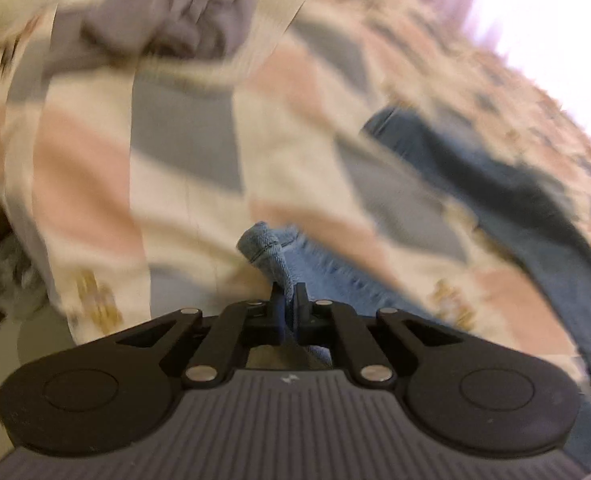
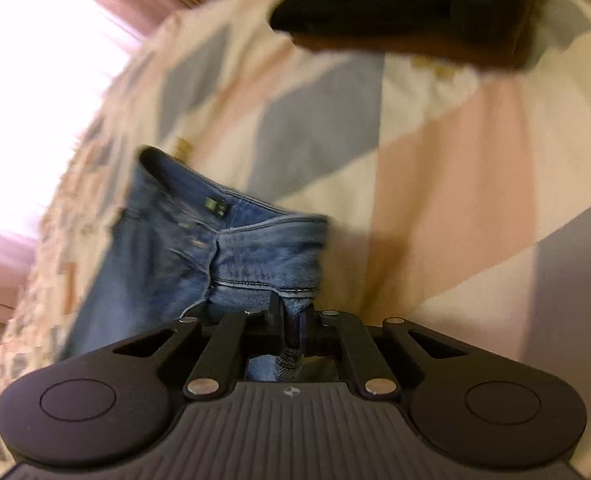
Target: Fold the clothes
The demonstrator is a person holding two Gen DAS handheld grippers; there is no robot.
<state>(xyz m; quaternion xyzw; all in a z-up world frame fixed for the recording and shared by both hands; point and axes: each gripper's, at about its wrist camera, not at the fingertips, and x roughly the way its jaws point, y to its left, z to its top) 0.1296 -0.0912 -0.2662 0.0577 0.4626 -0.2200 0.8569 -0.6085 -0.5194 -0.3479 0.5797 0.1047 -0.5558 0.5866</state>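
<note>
**Jeans gripped at both ends over a bed**

Light-blue denim jeans [image 2: 215, 248], faded, w/ stitched seams, hang above the bed [image 2: 435, 160]. Right gripper [image 2: 291, 320] fingers clamp the waistband; left gripper [image 1: 289, 304] fingers pinch a hemmed denim corner. Bedspread: pink, grey, cream blocks. Farther off: dark-blue garment [image 1: 515, 200], crumpled grey cloth [image 1: 183, 12], dark folded stack [image 2: 407, 0].

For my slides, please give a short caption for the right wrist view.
Right gripper shut on the waistband of blue jeans, above a patterned bedspread.
</note>
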